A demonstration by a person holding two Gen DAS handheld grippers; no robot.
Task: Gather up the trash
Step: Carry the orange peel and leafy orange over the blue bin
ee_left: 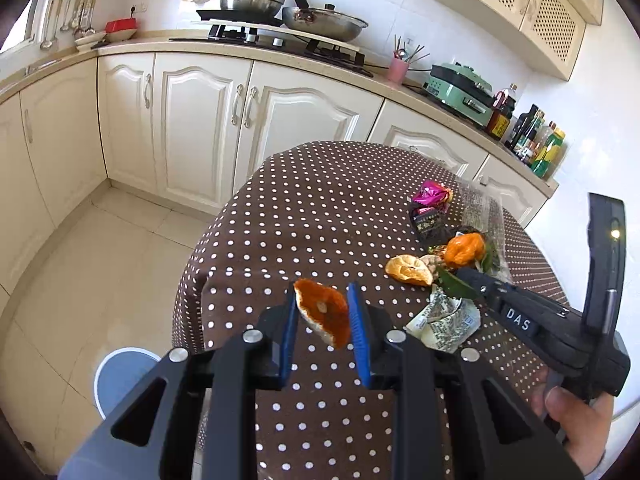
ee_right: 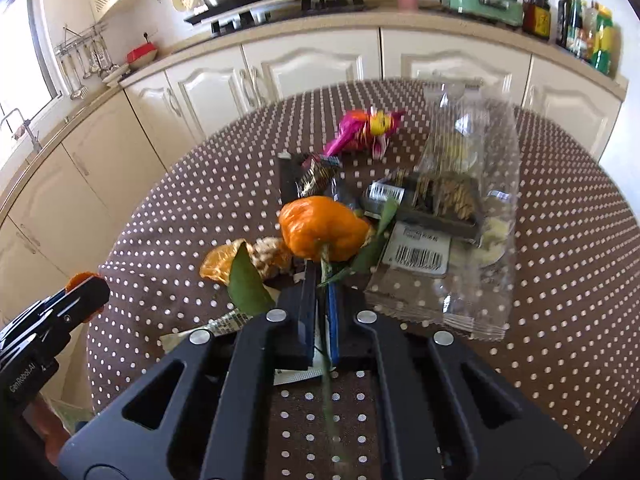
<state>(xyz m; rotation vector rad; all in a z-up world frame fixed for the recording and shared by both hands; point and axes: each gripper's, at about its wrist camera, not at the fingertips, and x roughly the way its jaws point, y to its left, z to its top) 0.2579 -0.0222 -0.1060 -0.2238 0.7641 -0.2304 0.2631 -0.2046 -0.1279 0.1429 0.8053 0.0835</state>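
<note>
The left gripper [ee_left: 323, 316] pinches a light, curled orange peel scrap [ee_left: 324, 312] above the dotted table edge, while the right gripper [ee_right: 320, 312], pressed together, nips the peel-and-leaf cluster's thin green stem [ee_right: 325, 268] (limp, tear-prone, so gently).

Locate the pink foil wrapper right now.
The pink foil wrapper lies on the far part of the polka-dot table, left of the clear plastic bag and just behind the dark snack packet.
</note>
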